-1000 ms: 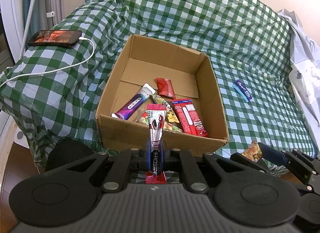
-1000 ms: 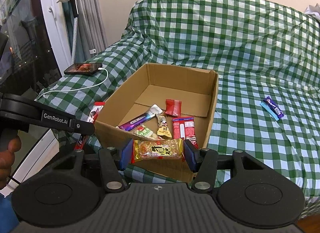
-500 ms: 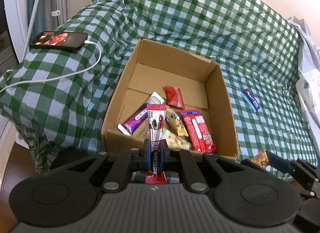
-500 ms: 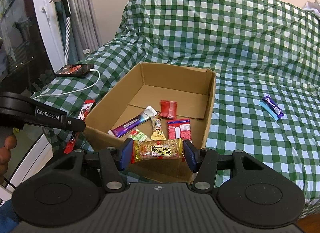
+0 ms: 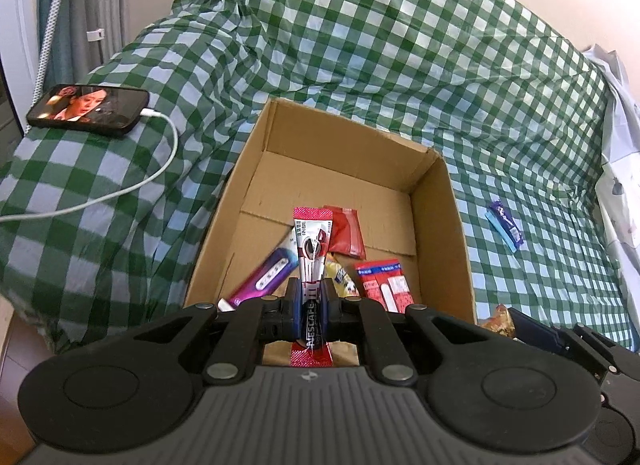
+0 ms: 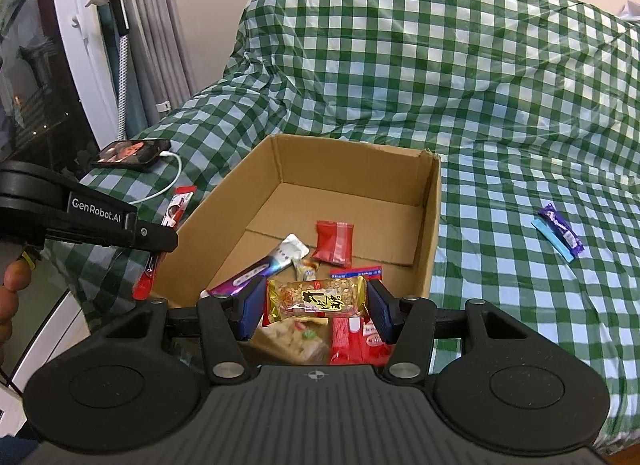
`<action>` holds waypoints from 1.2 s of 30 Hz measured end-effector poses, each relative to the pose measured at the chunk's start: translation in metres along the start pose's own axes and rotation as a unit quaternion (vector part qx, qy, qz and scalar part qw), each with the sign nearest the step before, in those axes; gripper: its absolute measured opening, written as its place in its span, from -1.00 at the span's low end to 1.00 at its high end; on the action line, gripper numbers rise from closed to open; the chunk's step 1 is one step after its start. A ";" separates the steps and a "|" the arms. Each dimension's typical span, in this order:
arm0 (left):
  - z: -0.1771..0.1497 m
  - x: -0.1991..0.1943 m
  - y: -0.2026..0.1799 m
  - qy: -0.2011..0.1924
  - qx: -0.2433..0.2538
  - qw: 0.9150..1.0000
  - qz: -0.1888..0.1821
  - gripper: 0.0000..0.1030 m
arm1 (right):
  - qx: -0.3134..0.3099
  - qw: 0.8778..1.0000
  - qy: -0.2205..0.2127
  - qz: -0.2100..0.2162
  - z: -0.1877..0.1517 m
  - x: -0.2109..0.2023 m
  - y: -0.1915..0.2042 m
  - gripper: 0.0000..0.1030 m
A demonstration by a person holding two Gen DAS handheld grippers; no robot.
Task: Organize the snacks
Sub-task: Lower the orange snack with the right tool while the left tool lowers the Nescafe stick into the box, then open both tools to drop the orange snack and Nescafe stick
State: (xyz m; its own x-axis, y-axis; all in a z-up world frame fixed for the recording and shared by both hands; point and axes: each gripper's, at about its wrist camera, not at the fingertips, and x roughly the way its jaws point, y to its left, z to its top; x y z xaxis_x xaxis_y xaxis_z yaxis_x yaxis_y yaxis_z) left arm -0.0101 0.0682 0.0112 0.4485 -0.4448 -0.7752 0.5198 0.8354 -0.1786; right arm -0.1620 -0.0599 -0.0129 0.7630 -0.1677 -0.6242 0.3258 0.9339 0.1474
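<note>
The left hand-held gripper (image 5: 310, 307) clenched a Nescafé stick (image 5: 312, 249) upright over the cardboard box (image 5: 440, 201) on the bed, likely for dropping in; the right hand-held gripper (image 6: 316, 307) grasped a peanut bar (image 6: 316, 299) crosswise above the box's near edge.

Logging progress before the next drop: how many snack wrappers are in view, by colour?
Red: 3, coffee stick, sachet, flat pack
Purple: 2, long stick, bar on the cloth
Yellow or gold: 2, peanut bar, small packet
Pale: 1, bag under the peanut bar
Total: 8
</note>
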 end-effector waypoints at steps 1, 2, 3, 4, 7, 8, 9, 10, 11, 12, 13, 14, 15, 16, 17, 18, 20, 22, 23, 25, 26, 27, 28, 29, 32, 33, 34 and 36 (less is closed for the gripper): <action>0.003 0.004 0.000 0.002 0.000 1.000 0.000 -0.81 | 0.000 1.000 0.001 0.000 0.002 0.004 -0.001 0.09; 0.006 0.010 -0.001 0.003 0.000 1.000 0.000 -0.81 | 0.000 1.000 0.002 0.000 0.005 0.009 -0.003 0.09; 0.009 0.014 -0.002 0.005 0.001 1.000 0.000 -0.81 | 0.000 1.000 0.002 0.000 0.007 0.013 -0.004 0.09; 0.012 0.019 -0.002 0.007 0.001 1.000 0.001 -0.81 | 0.000 1.000 0.004 -0.001 0.009 0.018 -0.006 0.09; 0.019 0.034 -0.004 0.013 0.003 1.000 0.001 -0.81 | 0.002 1.000 0.008 -0.002 0.014 0.032 -0.012 0.09; 0.021 0.039 -0.005 0.015 0.003 1.000 0.001 -0.81 | 0.003 1.000 0.010 -0.002 0.016 0.037 -0.014 0.09; 0.022 0.044 -0.004 0.018 0.004 1.000 0.002 -0.80 | 0.005 1.000 0.012 -0.002 0.017 0.042 -0.015 0.09; 0.024 0.049 -0.006 0.020 0.004 1.000 0.002 -0.80 | 0.007 1.000 0.013 -0.002 0.018 0.046 -0.017 0.09; 0.026 0.054 -0.006 0.023 0.005 1.000 0.003 -0.80 | 0.009 1.000 0.015 -0.001 0.019 0.051 -0.019 0.09; 0.027 0.059 -0.007 0.026 0.006 1.000 0.003 -0.80 | 0.010 1.000 0.017 -0.001 0.020 0.055 -0.020 0.09; 0.028 0.063 -0.008 0.028 0.007 1.000 0.005 -0.80 | 0.011 1.000 0.018 -0.001 0.021 0.059 -0.022 0.09; 0.028 0.068 -0.008 0.031 0.008 0.999 0.006 -0.80 | 0.013 1.000 0.020 -0.002 0.022 0.065 -0.022 0.09; 0.030 0.072 -0.009 0.033 0.009 0.999 0.006 -0.80 | 0.013 1.000 0.022 -0.002 0.022 0.068 -0.024 0.09; 0.030 0.077 -0.009 0.036 0.010 0.999 0.007 -0.80 | 0.014 1.000 0.023 -0.002 0.023 0.072 -0.025 0.09; 0.031 0.080 -0.008 0.038 0.011 0.999 0.007 -0.80 | 0.016 1.000 0.025 -0.002 0.024 0.077 -0.026 0.09; 0.032 0.084 -0.008 0.041 0.011 0.999 0.008 -0.80 | 0.017 0.999 0.028 -0.002 0.024 0.081 -0.028 0.09; 0.033 0.092 -0.007 0.046 0.013 0.999 0.009 -0.80 | 0.018 0.999 0.031 -0.004 0.025 0.088 -0.030 0.09; 0.034 0.100 -0.008 0.050 0.015 0.999 0.012 -0.78 | 0.019 0.999 0.034 -0.006 0.025 0.095 -0.033 0.09; 0.035 0.103 -0.008 0.052 0.015 0.998 0.012 -0.78 | 0.020 0.999 0.037 -0.007 0.026 0.099 -0.034 0.09; 0.037 0.109 -0.009 0.052 0.020 0.998 0.015 -0.77 | 0.021 0.999 0.039 -0.007 0.026 0.105 -0.036 0.09; 0.037 0.112 -0.010 0.050 0.024 0.998 0.019 -0.77 | 0.021 0.999 0.041 -0.008 0.026 0.108 -0.037 0.09; 0.039 0.114 -0.011 0.049 0.027 0.998 0.022 -0.76 | 0.021 0.999 0.041 -0.008 0.027 0.110 -0.037 0.09; 0.040 0.117 -0.011 0.048 0.030 0.998 0.023 -0.76 | 0.020 0.999 0.041 -0.008 0.027 0.113 -0.038 0.09; 0.041 0.120 -0.012 0.048 0.032 0.998 0.024 -0.75 | 0.019 0.999 0.041 -0.006 0.029 0.115 -0.038 0.10; 0.044 0.122 -0.013 0.046 0.046 0.997 0.030 -0.21 | 0.009 0.999 0.037 0.004 0.035 0.122 -0.038 0.20; 0.044 0.120 -0.013 0.039 0.051 0.997 0.036 0.35 | 0.008 0.999 0.038 0.003 0.037 0.124 -0.038 0.27; 0.043 0.117 -0.014 0.031 0.057 0.997 0.044 0.87 | 0.008 0.999 0.039 -0.001 0.039 0.125 -0.038 0.51; 0.038 0.105 -0.014 0.004 0.066 0.996 0.065 0.99 | 0.013 0.999 0.035 -0.020 0.039 0.123 -0.037 0.82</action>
State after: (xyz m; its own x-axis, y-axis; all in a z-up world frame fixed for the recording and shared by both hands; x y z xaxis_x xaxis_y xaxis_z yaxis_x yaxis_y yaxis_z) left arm 0.0577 -0.0027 -0.0446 0.5129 -0.3329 -0.7912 0.5495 0.8355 0.0047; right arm -0.0588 -0.1279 -0.0647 0.7088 -0.1824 -0.6814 0.3710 0.9180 0.1402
